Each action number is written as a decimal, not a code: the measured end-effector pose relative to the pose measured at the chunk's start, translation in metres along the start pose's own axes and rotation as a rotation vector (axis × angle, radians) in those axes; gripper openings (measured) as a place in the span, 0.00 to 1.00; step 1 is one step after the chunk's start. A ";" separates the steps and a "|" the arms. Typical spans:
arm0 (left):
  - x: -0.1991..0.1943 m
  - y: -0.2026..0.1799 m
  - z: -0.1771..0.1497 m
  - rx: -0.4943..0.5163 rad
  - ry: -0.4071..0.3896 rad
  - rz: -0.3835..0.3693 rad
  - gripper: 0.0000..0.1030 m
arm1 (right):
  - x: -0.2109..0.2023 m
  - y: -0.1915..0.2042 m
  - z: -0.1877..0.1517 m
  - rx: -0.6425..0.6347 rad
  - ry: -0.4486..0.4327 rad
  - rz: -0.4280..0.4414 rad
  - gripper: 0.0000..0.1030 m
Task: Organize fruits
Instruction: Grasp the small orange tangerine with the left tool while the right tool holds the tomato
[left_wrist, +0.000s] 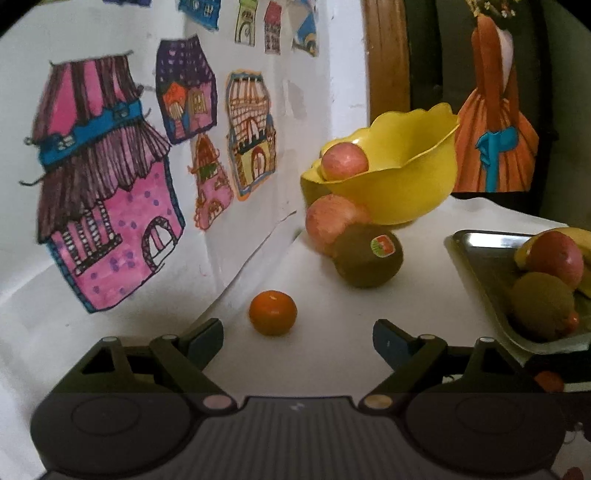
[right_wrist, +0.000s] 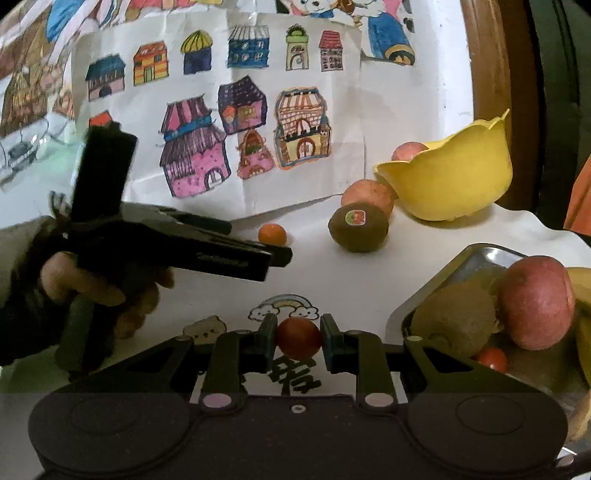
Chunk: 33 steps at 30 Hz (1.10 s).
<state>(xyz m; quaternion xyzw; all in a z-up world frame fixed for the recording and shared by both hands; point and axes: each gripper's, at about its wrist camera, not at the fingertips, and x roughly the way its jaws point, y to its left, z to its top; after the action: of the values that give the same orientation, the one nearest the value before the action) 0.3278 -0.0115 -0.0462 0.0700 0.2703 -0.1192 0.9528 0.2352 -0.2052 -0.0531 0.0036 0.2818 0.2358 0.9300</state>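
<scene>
The right gripper (right_wrist: 298, 341) has its fingers closed on a smooth, round red tomato (right_wrist: 299, 341), beside a shiny metal tray (right_wrist: 476, 258) at 3 o'clock. The left gripper (left_wrist: 297, 338) has its fingers spread wide and empty; a glossy small orange (left_wrist: 272, 312) lies on the white counter (left_wrist: 424, 295) at 12 o'clock, just ahead, between the fingertips.

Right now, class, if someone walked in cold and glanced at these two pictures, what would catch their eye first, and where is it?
Probably the scalloped yellow plastic bowl at the back of the white table, an apple inside, with the bright painted-house drawings on the wall to its left. Next, the right gripper, jaws closed on a small red round fruit beside the steel tray, and the left gripper open before a small orange tangerine.
</scene>
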 end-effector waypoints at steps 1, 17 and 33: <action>0.002 0.001 0.001 -0.001 0.007 0.002 0.88 | 0.000 0.000 0.000 0.003 -0.001 0.001 0.26; 0.036 -0.001 0.013 0.004 0.083 0.066 0.69 | -0.002 -0.008 0.000 0.072 -0.008 0.043 0.27; 0.041 -0.001 0.017 -0.001 0.077 0.059 0.36 | 0.009 -0.009 -0.002 0.089 0.068 0.008 0.39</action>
<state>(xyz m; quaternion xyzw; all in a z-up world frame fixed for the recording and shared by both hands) 0.3695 -0.0239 -0.0533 0.0822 0.3047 -0.0882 0.9448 0.2450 -0.2096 -0.0610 0.0379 0.3235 0.2266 0.9179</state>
